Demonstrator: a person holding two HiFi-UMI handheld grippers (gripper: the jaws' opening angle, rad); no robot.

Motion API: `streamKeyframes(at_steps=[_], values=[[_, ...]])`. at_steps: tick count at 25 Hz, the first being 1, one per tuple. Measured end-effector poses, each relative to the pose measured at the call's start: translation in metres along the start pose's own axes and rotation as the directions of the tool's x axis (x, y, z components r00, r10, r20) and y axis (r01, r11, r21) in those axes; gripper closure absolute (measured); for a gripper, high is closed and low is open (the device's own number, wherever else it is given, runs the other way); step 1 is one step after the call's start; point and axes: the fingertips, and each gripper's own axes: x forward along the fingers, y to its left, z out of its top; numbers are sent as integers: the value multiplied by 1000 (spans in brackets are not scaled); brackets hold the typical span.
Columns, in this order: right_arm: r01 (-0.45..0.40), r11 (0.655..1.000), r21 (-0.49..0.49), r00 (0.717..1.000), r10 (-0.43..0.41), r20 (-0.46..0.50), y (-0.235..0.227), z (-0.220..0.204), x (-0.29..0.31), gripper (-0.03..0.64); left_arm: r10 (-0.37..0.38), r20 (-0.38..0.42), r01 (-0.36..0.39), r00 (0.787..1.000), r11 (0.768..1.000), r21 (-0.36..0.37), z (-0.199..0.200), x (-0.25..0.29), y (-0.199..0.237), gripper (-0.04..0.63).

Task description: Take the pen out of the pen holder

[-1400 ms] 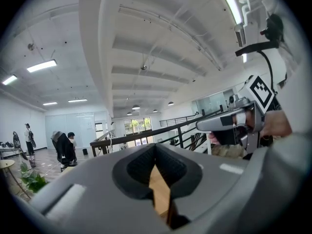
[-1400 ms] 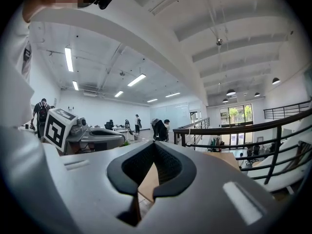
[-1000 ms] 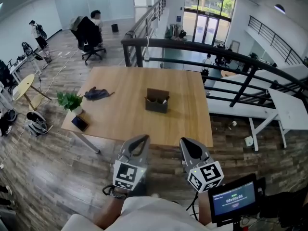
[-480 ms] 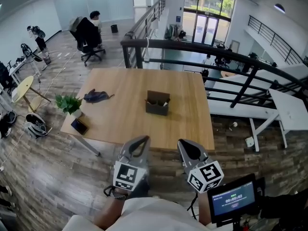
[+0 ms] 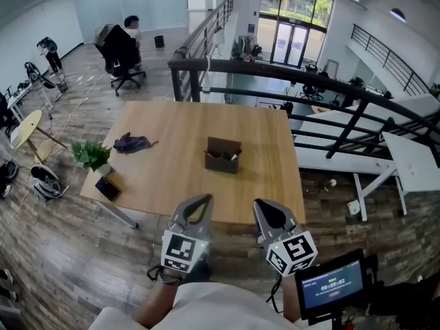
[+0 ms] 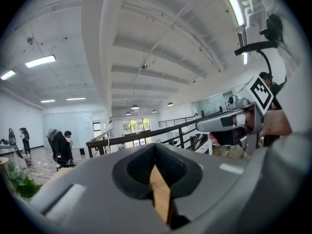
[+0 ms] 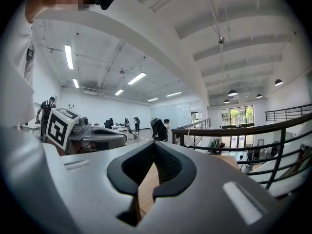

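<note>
Wood fills the middle of the head view: a broad square table (image 5: 172,150) stands ahead of the person, its near edge just beyond both grippers, which hang short of it over the floor

Left gripper (image 5: 199,201) and right gripper (image 5: 264,208) are held side by side, close to the body, and both point forward toward the table. In each gripper view the two dark pads meet at the tip, with only a sliver of table wood showing through the notch beneath, so both are closed and carry nothing

On the table, right of its centre and well apart from either gripper, sits the pen holder (image 5: 223,155), a dark open-topped box with its long side running across the view. It lies straight ahead, between the lines the two grippers point along, so neither hand is clearly the nearer. Off to the left, far from that path, lie a dark cloth (image 5: 130,143), a small plant (image 5: 91,155) and a flat dark device (image 5: 107,188)

Smallest is the pen (image 5: 234,155), a pale sliver poking up at the holder's right end; it seems to stand roughly upright, though it is too small to be sure. That end faces the right gripper's side, so I judge the right hand better placed: reach forward, open the jaws, come down over the pen, lift along its axis
</note>
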Motion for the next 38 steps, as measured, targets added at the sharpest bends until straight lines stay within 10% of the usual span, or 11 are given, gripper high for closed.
streamKeyframes(at_steps=[38], values=[[8,995,-99,1000,-7,17,-25,29,137,614,-45,-1,45,999,996,-81,-23,80,115,597]])
